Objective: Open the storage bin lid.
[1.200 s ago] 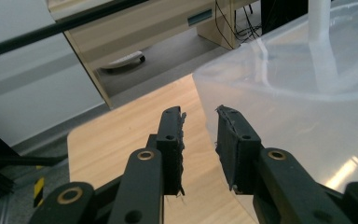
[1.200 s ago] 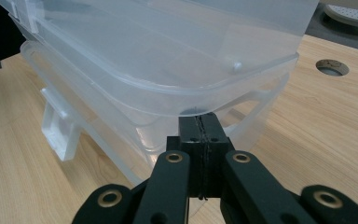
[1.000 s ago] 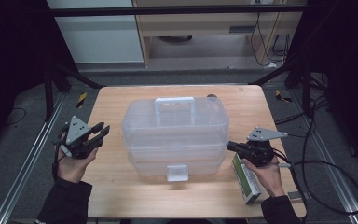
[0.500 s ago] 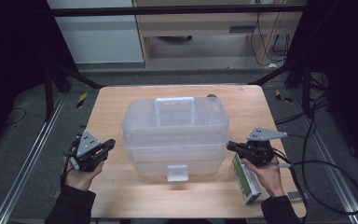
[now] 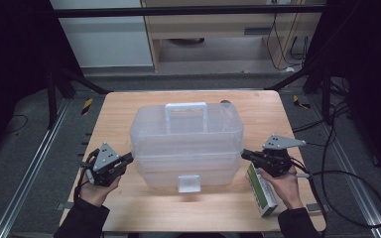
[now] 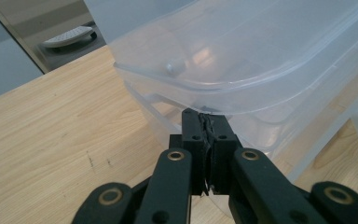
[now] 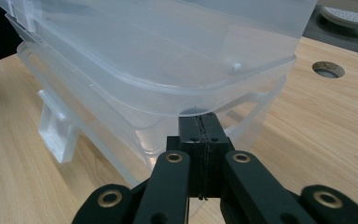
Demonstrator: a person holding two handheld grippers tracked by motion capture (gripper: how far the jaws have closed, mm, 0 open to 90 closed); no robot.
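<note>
One camera hangs overhead on the person's side, looking forward and down over the whole wooden table [image 5: 129, 106]. Two more ride the grippers, low and close, each facing an opposite end of the clear plastic box [image 5: 186, 144], shared by all views.

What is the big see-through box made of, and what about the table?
The box looks like clear, slightly frosted plastic: the table shows through its glossy walls. The table looks like light wood or a wood-look board, with grain lines and a matte top.
</note>
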